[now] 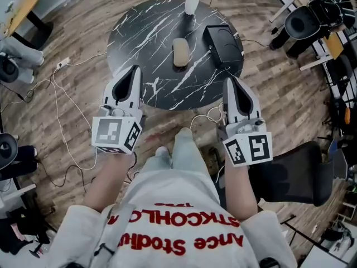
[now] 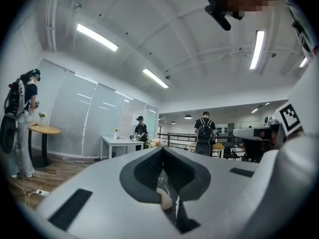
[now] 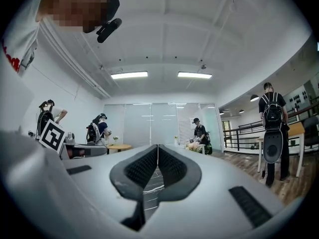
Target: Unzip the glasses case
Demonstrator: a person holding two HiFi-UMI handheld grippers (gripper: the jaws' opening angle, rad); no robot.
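Approach stage, I judge: the case lies untouched in the middle of the desk. The left gripper and right gripper hover clenched and empty at its near edge. Next, both must open, one to pin the case and one to find its zip, which is too small to see here.

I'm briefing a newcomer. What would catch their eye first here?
A round black marble table stands on the wood floor. On it sit a beige glasses case, a black box just right of it and a white vase at the far edge. Nearer, the left hand-held gripper and right hand-held gripper hover shut, empty.
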